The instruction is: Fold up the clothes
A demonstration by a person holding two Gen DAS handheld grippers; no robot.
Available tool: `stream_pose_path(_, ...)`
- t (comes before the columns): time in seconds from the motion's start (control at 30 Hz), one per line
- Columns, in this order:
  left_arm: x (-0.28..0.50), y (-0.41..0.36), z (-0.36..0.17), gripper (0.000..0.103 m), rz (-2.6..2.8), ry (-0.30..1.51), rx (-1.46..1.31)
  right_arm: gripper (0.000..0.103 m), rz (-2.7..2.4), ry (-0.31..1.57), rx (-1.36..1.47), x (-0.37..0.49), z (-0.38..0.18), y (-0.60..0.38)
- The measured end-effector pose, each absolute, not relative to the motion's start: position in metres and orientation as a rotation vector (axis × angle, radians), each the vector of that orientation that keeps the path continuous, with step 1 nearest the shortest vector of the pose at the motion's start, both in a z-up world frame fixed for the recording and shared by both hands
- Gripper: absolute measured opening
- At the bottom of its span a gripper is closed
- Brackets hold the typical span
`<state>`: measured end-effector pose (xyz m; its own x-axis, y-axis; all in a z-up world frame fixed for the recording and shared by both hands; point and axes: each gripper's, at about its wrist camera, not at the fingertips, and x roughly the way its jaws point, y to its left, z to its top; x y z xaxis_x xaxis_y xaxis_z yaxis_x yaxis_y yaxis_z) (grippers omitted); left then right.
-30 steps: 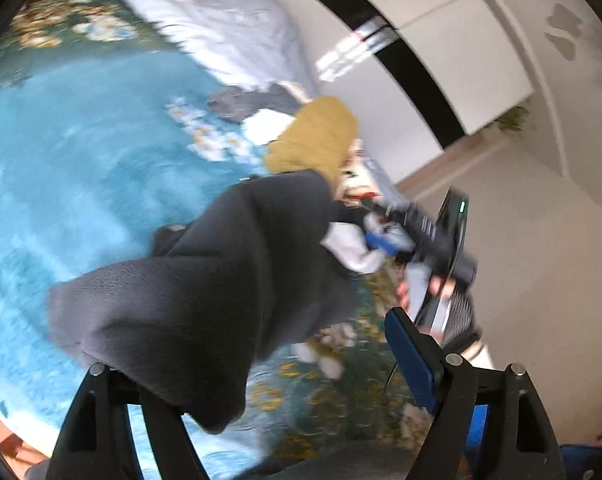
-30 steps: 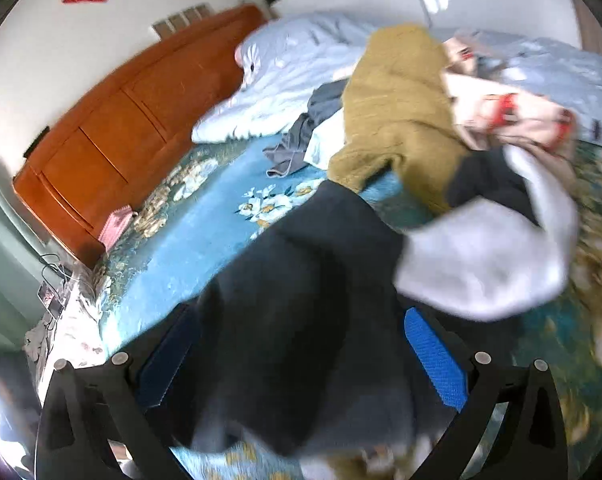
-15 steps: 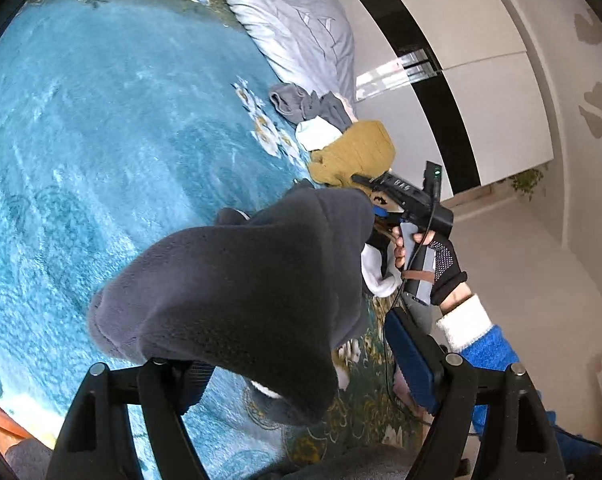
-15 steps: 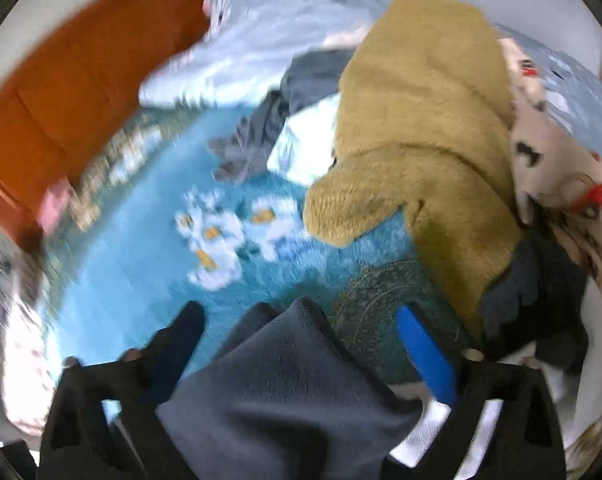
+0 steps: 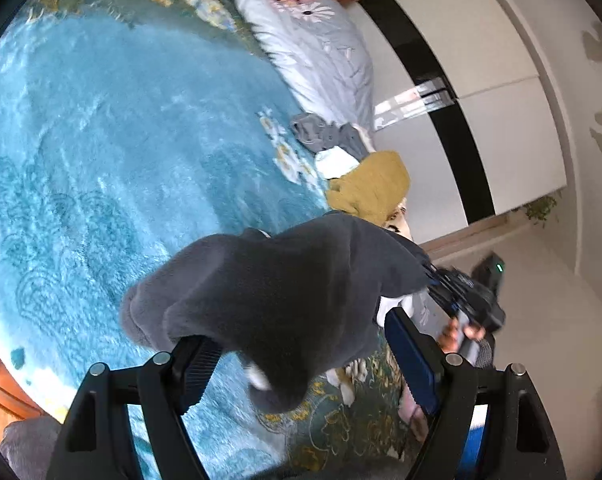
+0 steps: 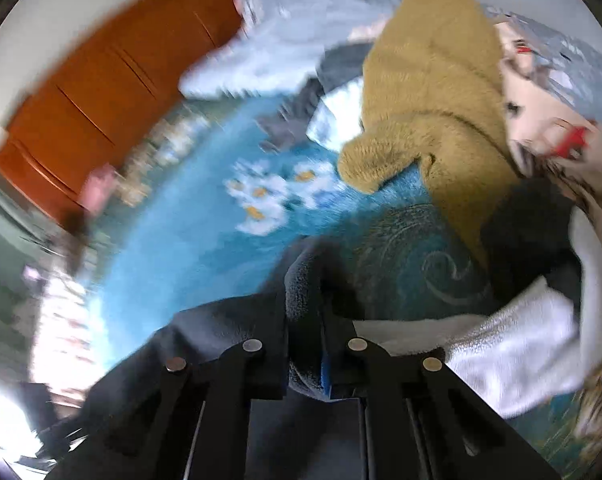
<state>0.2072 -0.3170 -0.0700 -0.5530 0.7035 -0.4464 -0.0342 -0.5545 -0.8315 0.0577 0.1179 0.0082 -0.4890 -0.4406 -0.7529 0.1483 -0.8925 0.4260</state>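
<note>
Right wrist view: our right claw is clamped on a fold of the dark grey fleece, held above the blue bed. Left claw gapes, fleece draped across it. Farther right lie a mustard sweater and white garment.

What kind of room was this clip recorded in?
Most likely a bedroom. The clothes lie on a bed with a blue floral bedspread, a pale quilt is bunched at its far end against a wooden headboard, and a white wardrobe stands alongside.
</note>
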Motion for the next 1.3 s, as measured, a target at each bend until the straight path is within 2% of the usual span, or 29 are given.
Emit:
stream_pose_path(0.17, 0.223, -0.302, -0.052, 0.082, 2.148, -0.998, -1.101, 0.011, -2.436, -0.621, 1.140, 0.144, 0.043, 0.170)
stream_pose_path(0.27, 0.230, -0.294, -0.054, 0.082, 2.139, -0.958, -1.140, 0.011, -2.487, -0.719, 1.050, 0.206, 0.043, 0.200)
stream_pose_path(0.4, 0.236, -0.290, -0.061, 0.082, 2.120, -0.949, -1.190, 0.011, -2.525, -0.882, 1.103, 0.276, 0.003, 0.235)
stream_pose_path(0.57, 0.239, -0.296, -0.066, 0.082, 2.153, -0.952, -1.248, 0.011, -2.457, -1.138, 1.286, 0.318, -0.080, 0.253)
stream_pose_path(0.7, 0.233, -0.310, -0.070, 0.082, 2.191, -1.010, -1.273, 0.011, -2.433, -1.160, 1.378, 0.320, -0.107, 0.248)
stream_pose_path(0.83, 0.214, -0.314, -0.080, 0.082, 2.232, -1.018, -1.357, 0.012, -2.439, -1.111, 1.413, 0.317, -0.102, 0.239)
stream_pose_path(0.93, 0.195, -0.307, -0.087, 0.082, 2.249, -0.973, -1.415, 0.020, -2.471, -1.049, 1.398, 0.318, -0.084, 0.237)
stream_pose_path(0.97, 0.189, -0.304, -0.089, 0.082, 2.254, -0.954, -1.435, 0.026, -2.491, -1.019, 1.394, 0.319, -0.078, 0.237)
stream_pose_path(1.03, 0.174, -0.297, -0.095, 0.082, 2.279, -0.912, -1.471, 0.026, -2.556, -0.950, 1.380, 0.319, -0.063, 0.238)
stream_pose_path(1.1, 0.161, -0.291, -0.102, 0.082, 2.294, -0.906, -1.508, 0.034, -2.606, -0.914, 1.344, 0.313, -0.052, 0.241)
stream_pose_path(1.17, 0.148, -0.285, -0.111, 0.082, 2.305, -0.908, -1.546, 0.062, -2.627, -0.915, 1.315, 0.304, -0.051, 0.247)
stream_pose_path(1.23, 0.136, -0.277, -0.118, 0.082, 2.310, -0.892, -1.581, 0.070, -2.645, -0.936, 1.291, 0.285, -0.053, 0.252)
stream_pose_path(1.3, 0.126, -0.265, -0.121, 0.082, 2.300, -0.834, -1.607, 0.070, -2.634, -0.972, 1.268, 0.268, -0.062, 0.262)
